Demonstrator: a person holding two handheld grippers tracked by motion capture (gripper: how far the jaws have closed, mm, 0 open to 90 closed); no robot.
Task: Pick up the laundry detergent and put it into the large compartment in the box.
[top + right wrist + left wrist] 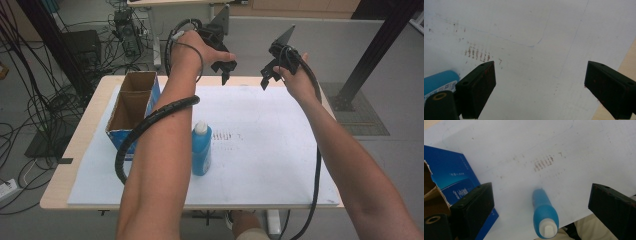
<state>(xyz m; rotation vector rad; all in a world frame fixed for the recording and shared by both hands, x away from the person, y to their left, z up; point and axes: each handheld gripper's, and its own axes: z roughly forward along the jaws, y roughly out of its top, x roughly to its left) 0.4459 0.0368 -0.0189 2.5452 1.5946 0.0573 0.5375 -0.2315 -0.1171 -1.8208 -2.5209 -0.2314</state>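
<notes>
A blue bottle (201, 150) with a white cap stands upright on the white mat (280, 150), near its front left. Both grippers hang high above the mat's far edge, well away from the bottle. My left gripper (224, 69) is open with nothing between its jaws. In the left gripper view the jaws of this gripper (542, 193) stand wide apart, and the bottle (545, 217) shows far below between them. My right gripper (270, 77) is open and holds nothing. In the right gripper view my right gripper (540, 75) looks down on bare mat, with the bottle (439, 82) at the lower left.
An open cardboard box (132, 107) with blue sides and two compartments stands at the mat's left edge; its blue side (451, 177) also shows in the left gripper view. Brown smudges (227, 135) mark the mat's middle. Cables and dark stands crowd the floor behind the table (87, 125).
</notes>
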